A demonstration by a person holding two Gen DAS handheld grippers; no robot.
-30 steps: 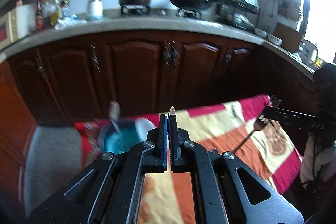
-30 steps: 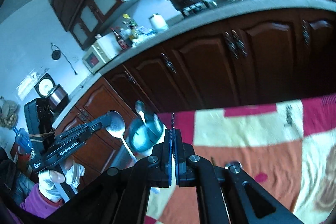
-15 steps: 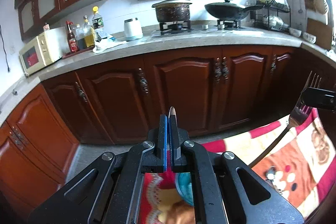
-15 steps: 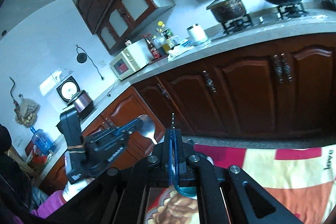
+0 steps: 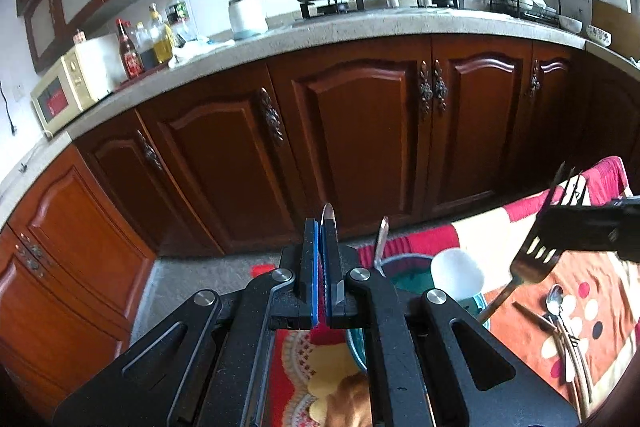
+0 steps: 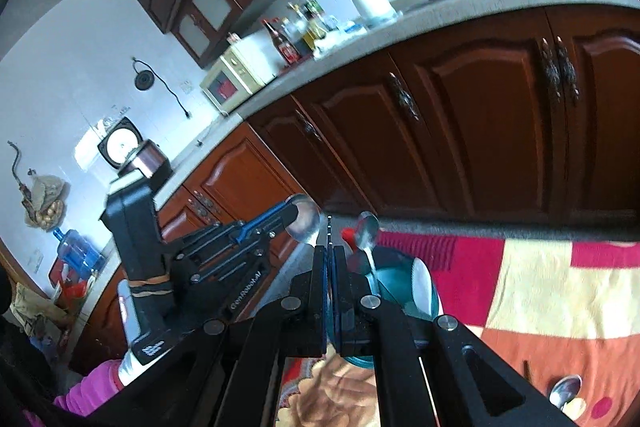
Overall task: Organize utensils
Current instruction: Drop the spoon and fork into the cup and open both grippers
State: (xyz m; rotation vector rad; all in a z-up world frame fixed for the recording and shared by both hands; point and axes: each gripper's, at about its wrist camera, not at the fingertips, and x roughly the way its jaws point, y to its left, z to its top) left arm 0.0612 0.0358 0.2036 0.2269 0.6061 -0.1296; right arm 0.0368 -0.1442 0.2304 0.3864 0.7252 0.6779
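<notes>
Left wrist view: the left hand-held gripper (image 5: 323,227) has its jaws pressed onto a spoon (image 5: 329,213), whose metal edge pokes out above the tips at 12 o'clock. Half a second ago this view showed mostly cabinets, with only a sliver of teal under the fingers; now the teal bowl (image 5: 404,267) sits in the open at 4 o'clock of the fingertips, on the patterned cloth (image 5: 480,239) covering the tabletop. A white cup (image 5: 456,273) and another spoon (image 5: 382,239) stand in the bowl, that spoon's handle rising toward 12 o'clock. The fork (image 5: 532,263) has come closer: the right hand-held gripper (image 5: 576,227) clamps it across the tines, long axis running from 1 o'clock at the tines down to 7 o'clock at the handle end beside the bowl. Loose cutlery (image 5: 560,323) lies on the cloth at the lower right.

Right wrist view: the right hand-held gripper (image 6: 329,255) is closed on the fork (image 6: 329,227), seen edge-on as a thin line pointing to 12 o'clock. The left hand-held gripper (image 6: 296,211) is nearer than before, at 10 o'clock, its spoon's bowl (image 6: 306,223) just beside the fork's tip. The teal bowl (image 6: 394,279) sits at 3 o'clock of the fingertips.
</notes>
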